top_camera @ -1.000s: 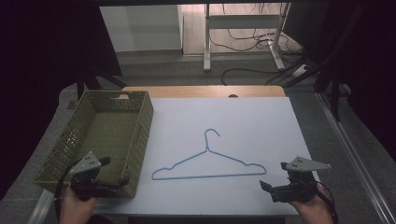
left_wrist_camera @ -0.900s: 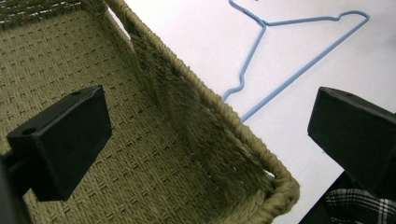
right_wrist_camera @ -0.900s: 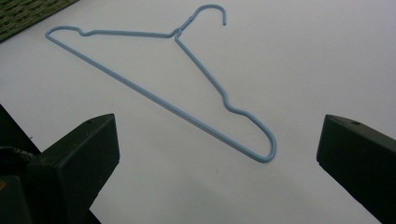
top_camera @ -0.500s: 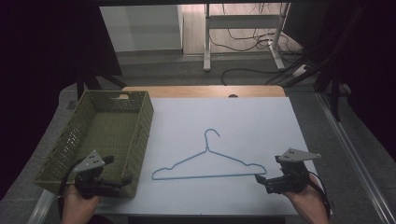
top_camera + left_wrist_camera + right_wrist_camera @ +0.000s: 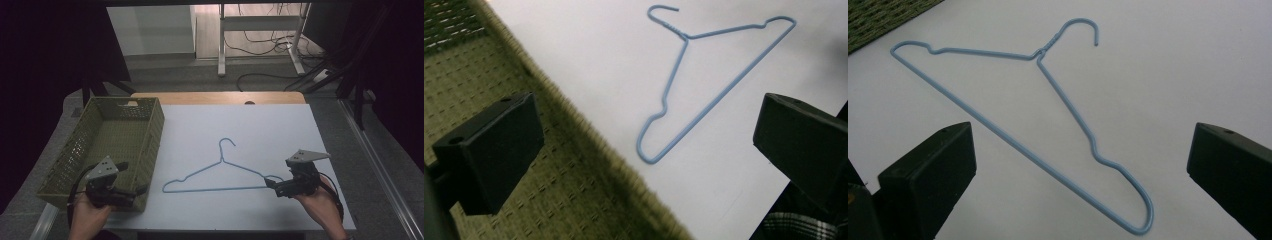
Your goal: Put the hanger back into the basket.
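A light-blue wire hanger [image 5: 221, 159] lies flat on the white table top [image 5: 270, 130], hook pointing away from me. My right gripper [image 5: 274, 188] is open just off the hanger's right end, jaws pointing left at it. In the right gripper view, the hanger [image 5: 1069, 107] lies between and beyond the wide-spread jaws of that gripper [image 5: 1080, 160]. My left gripper [image 5: 132, 177] is open over the near right corner of an olive woven basket [image 5: 150, 145]. In the left gripper view, its gripper [image 5: 649, 125] straddles the basket wall [image 5: 574, 200], with the hanger [image 5: 673, 75] farther off.
The basket stands along the table's left side and looks empty. A wooden strip [image 5: 215, 97] marks the table's far edge. Beyond it are a desk frame [image 5: 222, 45] and floor cables [image 5: 270, 77]. A metal rail [image 5: 385, 175] runs past the right edge.
My right gripper has moved left and forward until its jaws reach the hanger's right end. My left gripper has shifted slightly right over the basket corner. The hanger has not moved.
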Demonstrator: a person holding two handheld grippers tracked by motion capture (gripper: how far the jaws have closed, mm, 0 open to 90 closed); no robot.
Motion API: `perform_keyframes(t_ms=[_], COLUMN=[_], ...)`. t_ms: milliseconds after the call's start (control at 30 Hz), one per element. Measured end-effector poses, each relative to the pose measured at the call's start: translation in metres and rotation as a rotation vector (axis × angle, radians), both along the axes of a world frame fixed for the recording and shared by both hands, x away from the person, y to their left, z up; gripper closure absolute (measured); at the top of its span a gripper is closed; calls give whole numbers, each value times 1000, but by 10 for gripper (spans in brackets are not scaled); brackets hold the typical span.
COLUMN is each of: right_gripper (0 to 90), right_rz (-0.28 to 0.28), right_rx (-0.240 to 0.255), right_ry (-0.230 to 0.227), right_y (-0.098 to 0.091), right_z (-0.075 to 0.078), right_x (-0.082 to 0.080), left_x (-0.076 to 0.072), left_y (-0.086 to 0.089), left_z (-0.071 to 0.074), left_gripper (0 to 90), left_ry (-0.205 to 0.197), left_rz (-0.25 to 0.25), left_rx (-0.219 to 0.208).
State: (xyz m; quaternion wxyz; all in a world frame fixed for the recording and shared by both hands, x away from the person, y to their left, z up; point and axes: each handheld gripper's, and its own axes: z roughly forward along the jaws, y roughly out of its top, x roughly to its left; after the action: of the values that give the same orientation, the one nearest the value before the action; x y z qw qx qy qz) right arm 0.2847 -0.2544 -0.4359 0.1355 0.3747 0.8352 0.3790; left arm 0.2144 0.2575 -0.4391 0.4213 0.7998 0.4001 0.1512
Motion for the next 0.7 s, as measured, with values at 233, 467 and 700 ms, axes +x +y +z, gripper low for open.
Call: perform_keyframes(t_ms=[233,467,700], right_gripper=[0,0,0], right_rz=[7,13,51], right_rx=[-9,-10,-37], right_ry=[10,29,27], right_y=[9,16,26], right_z=[-3,-8,-10], right_x=[11,22,32], left_x=[7,13,18], left_y=[-14,-27,-45], left_z=[5,5,7], left_gripper=[3,7,7], left_ry=[8,29,34], left_rz=[-23,-44,-69], left_rx=[4,8,34])
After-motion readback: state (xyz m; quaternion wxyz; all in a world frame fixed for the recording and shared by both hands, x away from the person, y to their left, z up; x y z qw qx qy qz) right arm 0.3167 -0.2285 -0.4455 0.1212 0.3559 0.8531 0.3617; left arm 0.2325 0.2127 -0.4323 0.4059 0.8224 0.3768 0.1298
